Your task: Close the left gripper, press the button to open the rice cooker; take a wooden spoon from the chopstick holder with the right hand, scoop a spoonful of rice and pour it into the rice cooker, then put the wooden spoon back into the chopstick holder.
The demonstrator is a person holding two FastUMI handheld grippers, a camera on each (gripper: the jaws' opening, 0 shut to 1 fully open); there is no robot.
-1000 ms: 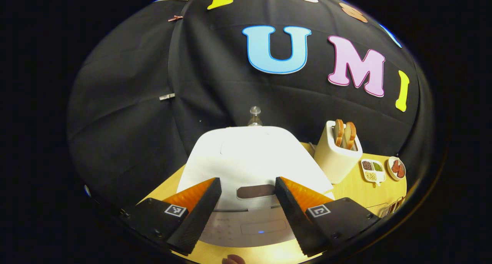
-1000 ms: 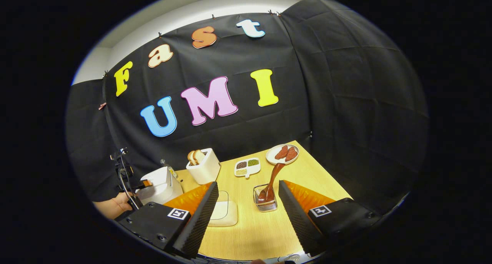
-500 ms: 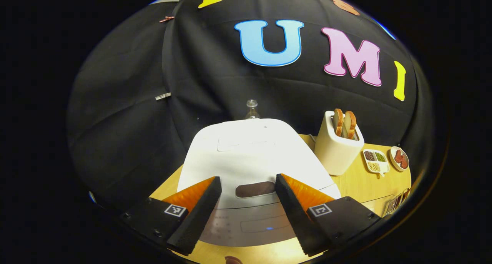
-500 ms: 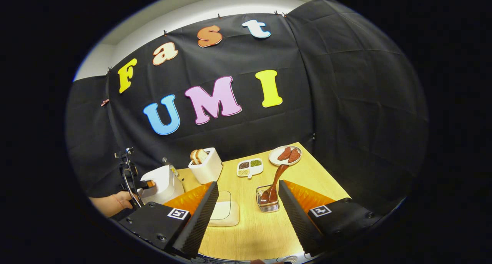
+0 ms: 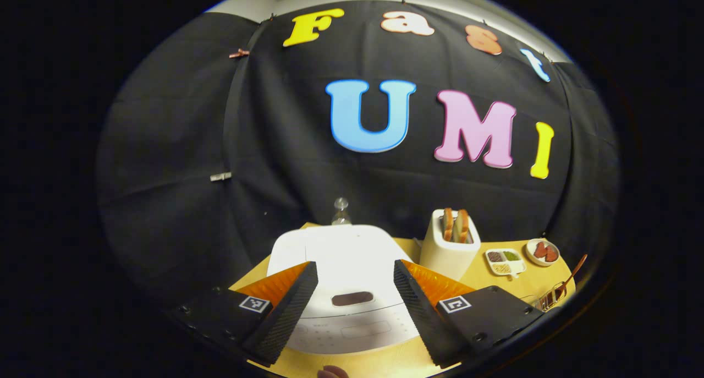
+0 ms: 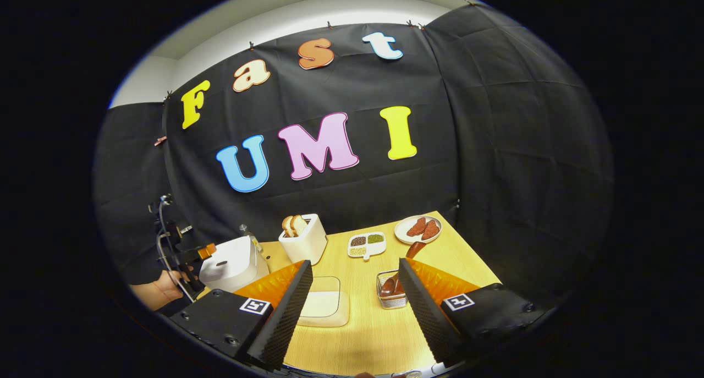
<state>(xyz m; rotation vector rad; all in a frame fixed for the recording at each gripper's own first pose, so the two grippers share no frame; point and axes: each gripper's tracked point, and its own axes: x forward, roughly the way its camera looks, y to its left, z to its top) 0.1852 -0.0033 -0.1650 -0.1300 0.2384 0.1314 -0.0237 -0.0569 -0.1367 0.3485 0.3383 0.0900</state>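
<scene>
Nothing is done yet: both hand-held grippers, left [image 5: 352,290] and right [image 6: 355,290], are hanging released, the rice cooker [image 5: 344,262] sitting lidded, the wooden spoon [image 6: 400,268] waiting beyond it.

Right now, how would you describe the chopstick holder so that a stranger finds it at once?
Start at the white toaster with bread slices at the back of the wooden table. Come forward past the small divided dish of grains. The chopstick holder is the small wire basket there, the one with a brown wooden spoon leaning out.
</scene>
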